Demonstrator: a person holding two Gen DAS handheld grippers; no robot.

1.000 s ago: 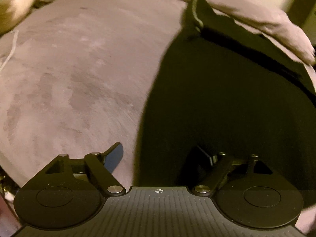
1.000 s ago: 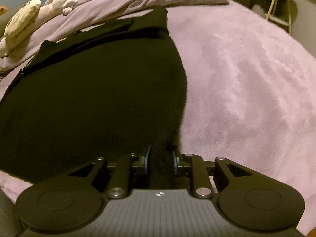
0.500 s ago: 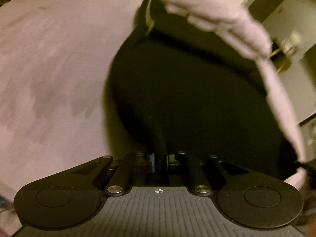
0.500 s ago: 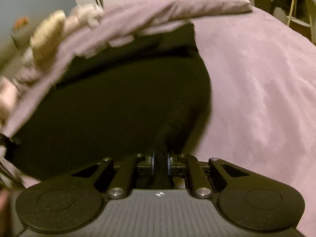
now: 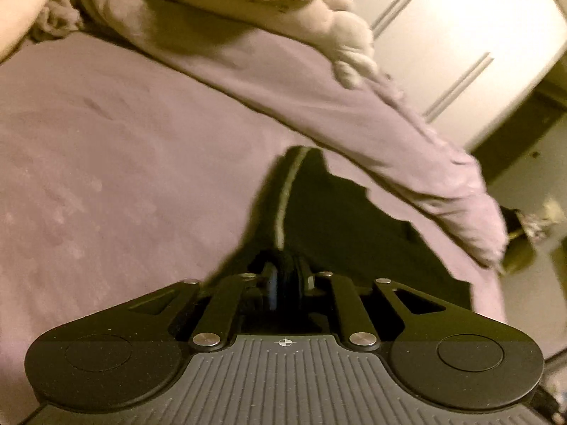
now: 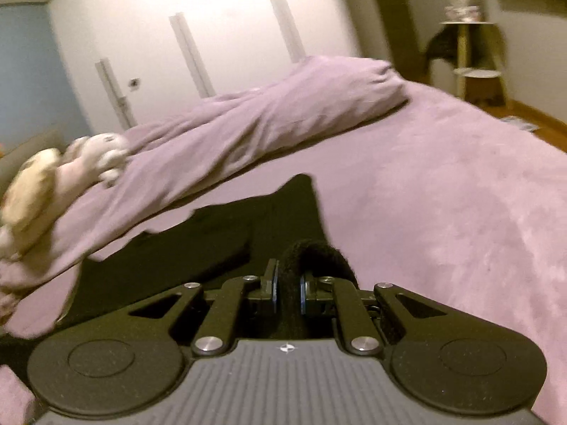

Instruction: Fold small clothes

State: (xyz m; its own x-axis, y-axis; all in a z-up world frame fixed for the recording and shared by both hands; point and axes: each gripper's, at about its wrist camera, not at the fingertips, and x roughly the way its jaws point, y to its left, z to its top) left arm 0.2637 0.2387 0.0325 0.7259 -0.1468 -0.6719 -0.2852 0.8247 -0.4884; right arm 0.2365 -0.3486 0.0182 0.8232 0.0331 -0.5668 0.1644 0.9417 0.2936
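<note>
Both tongs, left and right, pinch the soft, limp black knit garment; its near corners look the best hold.

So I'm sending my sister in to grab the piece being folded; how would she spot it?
Look at the purple bed, in front of the rolled duvet with the plush toy. The black garment lies there, pinched by the left claw and right claw. It is the only dark thing on the bed.
</note>
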